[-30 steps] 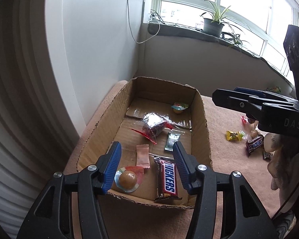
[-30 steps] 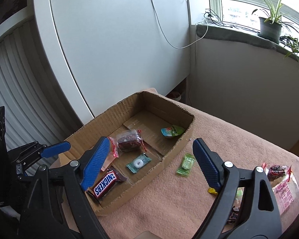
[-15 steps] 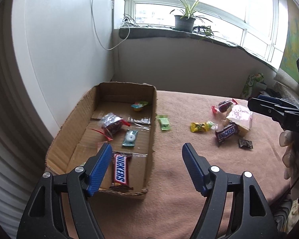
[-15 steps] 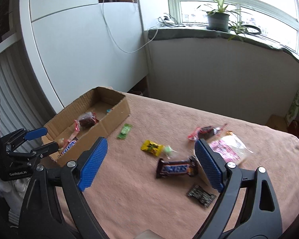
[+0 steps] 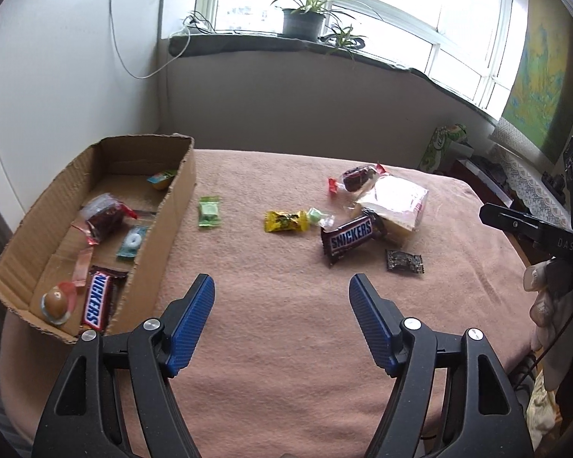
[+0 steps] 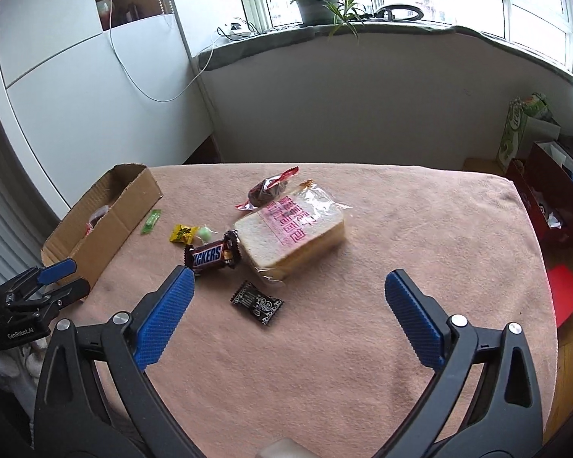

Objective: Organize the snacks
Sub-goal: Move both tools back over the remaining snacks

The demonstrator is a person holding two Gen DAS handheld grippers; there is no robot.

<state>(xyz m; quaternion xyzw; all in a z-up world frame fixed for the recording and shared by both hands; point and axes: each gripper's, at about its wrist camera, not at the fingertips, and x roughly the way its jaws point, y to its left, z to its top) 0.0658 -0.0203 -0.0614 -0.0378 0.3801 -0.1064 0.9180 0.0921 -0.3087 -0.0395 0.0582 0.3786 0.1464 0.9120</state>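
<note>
The cardboard box [image 5: 179, 191] stands at the table's left with a Snickers bar [image 5: 95, 301], a jelly cup [image 5: 55, 301] and several other sweets inside. On the pink cloth lie a green candy [image 5: 209, 212], a yellow candy [image 5: 284, 221], a second Snickers [image 6: 210, 255], a bagged bread slice [image 6: 290, 236], a red-wrapped dark snack [image 6: 267, 191] and a black packet [image 6: 256, 302]. My left gripper [image 5: 282, 282] hovers open over bare cloth beside the box. My right gripper [image 6: 288, 274] is above the black packet, its jaws opening wide, the pads touching nothing.
A white cabinet [image 6: 76, 95] stands behind the box. Under the window a grey wall [image 6: 363, 114] runs past the table's far edge. Beyond the right edge sit a red box [image 6: 554, 210] and a green carton [image 6: 519, 129]. Bare cloth [image 6: 420, 229] spreads right of the bread.
Both grippers swung right, away from the box and over the loose snacks. The left jaws spread wider early on; the right jaws widened further.
</note>
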